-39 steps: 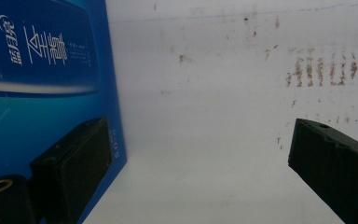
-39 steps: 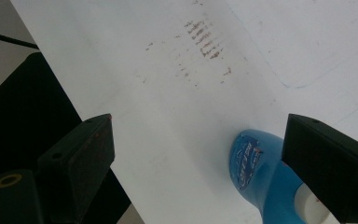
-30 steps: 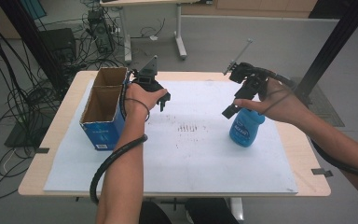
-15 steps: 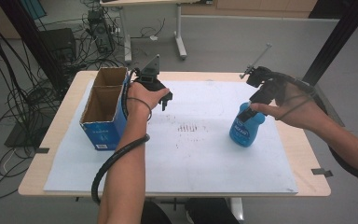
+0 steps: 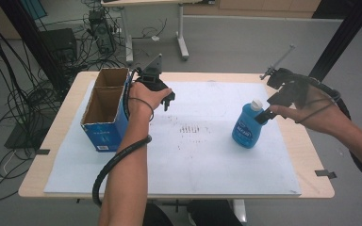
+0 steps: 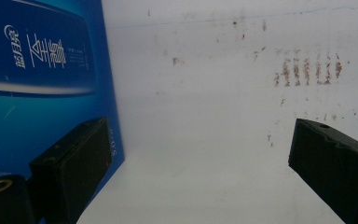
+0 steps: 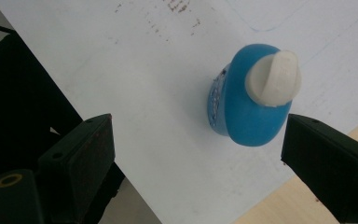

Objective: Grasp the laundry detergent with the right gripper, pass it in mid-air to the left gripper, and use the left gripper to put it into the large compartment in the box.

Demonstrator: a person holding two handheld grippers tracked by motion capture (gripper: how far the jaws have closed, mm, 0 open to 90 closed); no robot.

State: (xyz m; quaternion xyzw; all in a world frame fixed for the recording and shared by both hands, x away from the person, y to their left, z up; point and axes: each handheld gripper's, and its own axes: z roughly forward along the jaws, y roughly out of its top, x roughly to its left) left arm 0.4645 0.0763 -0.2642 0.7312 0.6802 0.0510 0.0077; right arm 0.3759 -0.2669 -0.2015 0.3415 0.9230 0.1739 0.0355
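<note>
White paper sheet (image 5: 202, 155) over a wooden table (image 5: 311, 188): one blue bottle (image 5: 248, 126) with a white cap (image 7: 274, 78), upright on the sheet's right part, cap on, contents not visible. Right gripper (image 5: 267, 114), hand-held just above the bottle, jaws wide apart and gripping nothing, the bottle below and between them, untouched. Left gripper (image 5: 168, 100), jaws likewise spread and holding nothing, beside an open blue cardboard box (image 5: 104, 123) at the sheet's left edge, both compartments showing bare cardboard.
</note>
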